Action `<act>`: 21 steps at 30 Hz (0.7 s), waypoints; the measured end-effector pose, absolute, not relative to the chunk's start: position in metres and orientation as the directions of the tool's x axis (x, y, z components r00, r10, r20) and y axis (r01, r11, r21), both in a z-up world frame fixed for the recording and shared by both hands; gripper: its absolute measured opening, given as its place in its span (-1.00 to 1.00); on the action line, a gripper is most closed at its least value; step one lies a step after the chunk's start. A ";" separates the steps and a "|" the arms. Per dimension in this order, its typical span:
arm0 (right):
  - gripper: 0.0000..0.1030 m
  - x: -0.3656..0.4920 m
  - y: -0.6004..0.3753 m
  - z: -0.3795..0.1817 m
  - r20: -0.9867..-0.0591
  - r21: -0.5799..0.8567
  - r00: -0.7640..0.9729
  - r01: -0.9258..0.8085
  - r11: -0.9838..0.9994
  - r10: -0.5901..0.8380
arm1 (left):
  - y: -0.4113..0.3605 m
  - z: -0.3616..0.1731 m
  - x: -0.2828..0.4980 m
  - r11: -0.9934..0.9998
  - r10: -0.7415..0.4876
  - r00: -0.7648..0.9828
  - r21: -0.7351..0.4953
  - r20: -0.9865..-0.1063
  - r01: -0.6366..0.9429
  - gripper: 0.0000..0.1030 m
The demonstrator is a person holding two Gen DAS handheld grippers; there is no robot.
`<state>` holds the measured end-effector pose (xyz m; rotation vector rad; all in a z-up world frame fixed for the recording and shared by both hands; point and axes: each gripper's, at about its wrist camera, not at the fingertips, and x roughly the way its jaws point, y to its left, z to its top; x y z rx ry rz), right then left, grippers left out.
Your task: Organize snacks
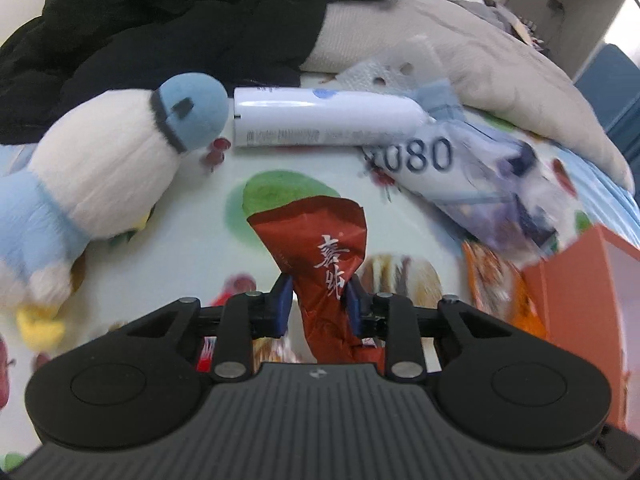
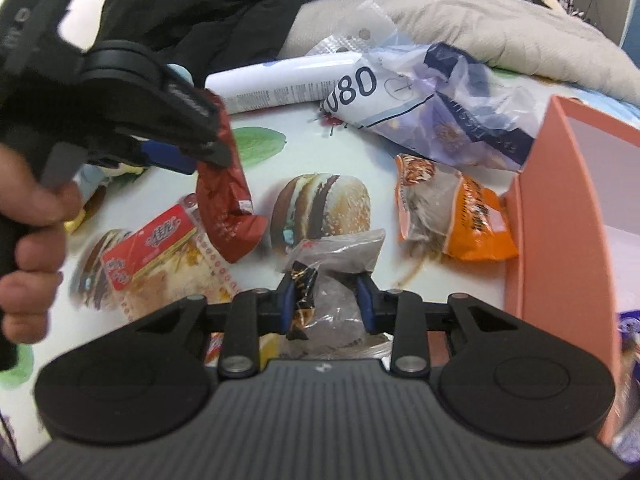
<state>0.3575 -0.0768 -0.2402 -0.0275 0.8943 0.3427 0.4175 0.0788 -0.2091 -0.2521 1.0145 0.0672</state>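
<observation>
My left gripper (image 1: 318,300) is shut on a dark red snack packet (image 1: 320,248) and holds it above the printed tablecloth; the same gripper and packet (image 2: 228,200) show at the left of the right wrist view. My right gripper (image 2: 326,300) is shut on a clear plastic snack bag (image 2: 340,264) with a dark wrapper inside. An orange snack bag (image 2: 456,216) lies beside the salmon-pink box (image 2: 560,208) on the right. A red-and-clear cracker pack (image 2: 156,256) lies on the left.
A white tube (image 1: 320,120) and a blue-and-white plush bird (image 1: 104,168) lie at the back. A crumpled clear bag marked "080" (image 2: 432,108) lies near the box. Black clothing (image 1: 160,24) and a grey blanket (image 1: 500,64) pile up behind.
</observation>
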 end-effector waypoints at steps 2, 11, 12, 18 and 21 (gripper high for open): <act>-0.32 0.347 -0.080 -0.234 -0.764 0.112 0.582 -0.305 0.946 0.278 | 0.077 -0.202 0.399 0.972 -0.059 0.536 -0.171 -0.842 -0.162 -0.38; -0.32 0.288 -0.095 -0.212 -0.747 0.081 0.612 -0.303 0.949 0.259 | 0.078 -0.178 0.303 0.969 -0.079 0.554 -0.194 -0.829 -0.152 -0.40; -0.32 0.281 -0.097 -0.211 -0.747 0.080 0.614 -0.300 0.950 0.257 | 0.079 -0.176 0.293 0.968 -0.083 0.556 -0.200 -0.827 -0.153 -0.40; -0.32 0.240 -0.112 -0.202 -0.731 0.089 0.631 -0.290 0.953 0.260 | 0.078 -0.167 0.233 0.964 -0.098 0.563 -0.220 -0.820 -0.152 -0.40; -0.32 0.221 -0.119 -0.196 -0.720 0.092 0.643 -0.283 0.955 0.260 | 0.072 -0.164 0.207 0.969 -0.092 0.564 -0.204 -0.821 -0.140 -0.40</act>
